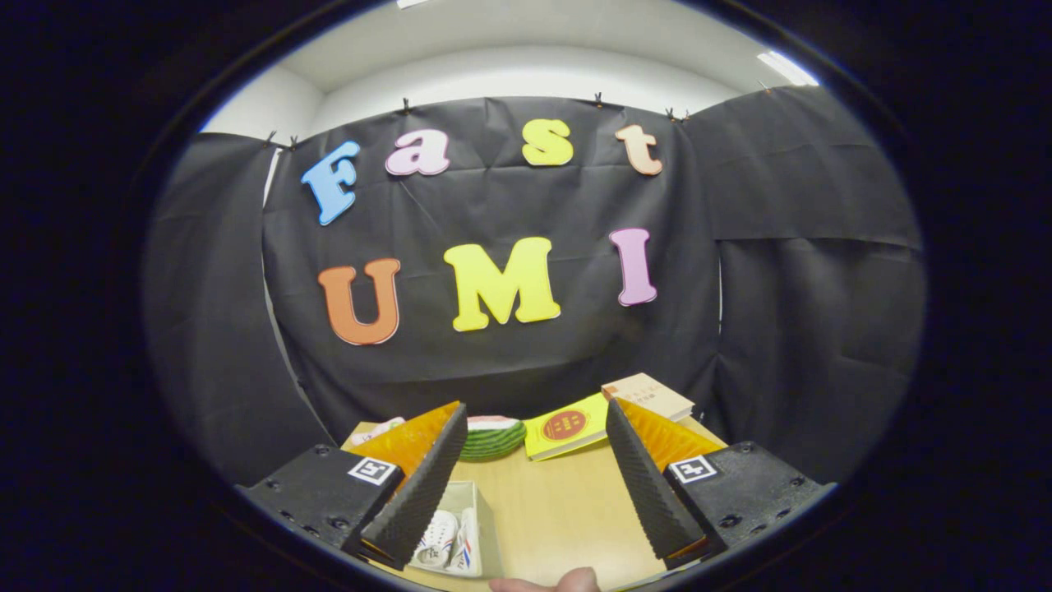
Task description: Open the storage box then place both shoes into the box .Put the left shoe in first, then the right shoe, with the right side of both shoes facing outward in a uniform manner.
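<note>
On the table: everything in play sits on a pale wooden table (559, 518), black booth cloth hanging behind it.
Claw: the claw (534, 493) is held high and roughly level, aimed at the back wall, fingers spread wide with nothing between them.
Storage box: a light storage box (481, 514) lies low, just beside the left finger and partly hidden by it; it looks open-topped from here, though I cannot tell whether a lid remains.
Shoes: a pair of white shoes (448, 543) with coloured stripes appears to rest inside the box.
Handling: the shoes seem light, soft-sided and stiffer at the sole; I would pinch one at the heel collar.
Books: a yellow book (567, 427) and a tan book (649, 396) lie beyond the fingers.
Striped thing: a green striped object (491, 437) sits between them.
Hand: a fingertip (546, 584) peeks in below.
</note>
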The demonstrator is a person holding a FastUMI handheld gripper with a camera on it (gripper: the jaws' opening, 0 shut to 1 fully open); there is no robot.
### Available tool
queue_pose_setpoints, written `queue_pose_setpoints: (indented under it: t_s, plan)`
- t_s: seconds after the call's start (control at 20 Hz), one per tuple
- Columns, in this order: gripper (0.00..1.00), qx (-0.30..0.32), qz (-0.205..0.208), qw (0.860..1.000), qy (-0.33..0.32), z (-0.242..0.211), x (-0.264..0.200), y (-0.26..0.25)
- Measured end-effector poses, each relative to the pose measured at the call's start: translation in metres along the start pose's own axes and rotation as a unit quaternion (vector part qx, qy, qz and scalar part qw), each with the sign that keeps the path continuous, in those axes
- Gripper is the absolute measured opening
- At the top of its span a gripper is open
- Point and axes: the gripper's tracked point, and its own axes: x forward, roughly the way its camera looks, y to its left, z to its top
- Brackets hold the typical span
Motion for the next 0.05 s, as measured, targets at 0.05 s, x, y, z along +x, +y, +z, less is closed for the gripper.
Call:
queue_pose_setpoints:
  t_s: [0.05]
  plan:
    - [1.0,0.002,-0.001,1.0,-0.004,0.0019,0.0001,-0.0006]
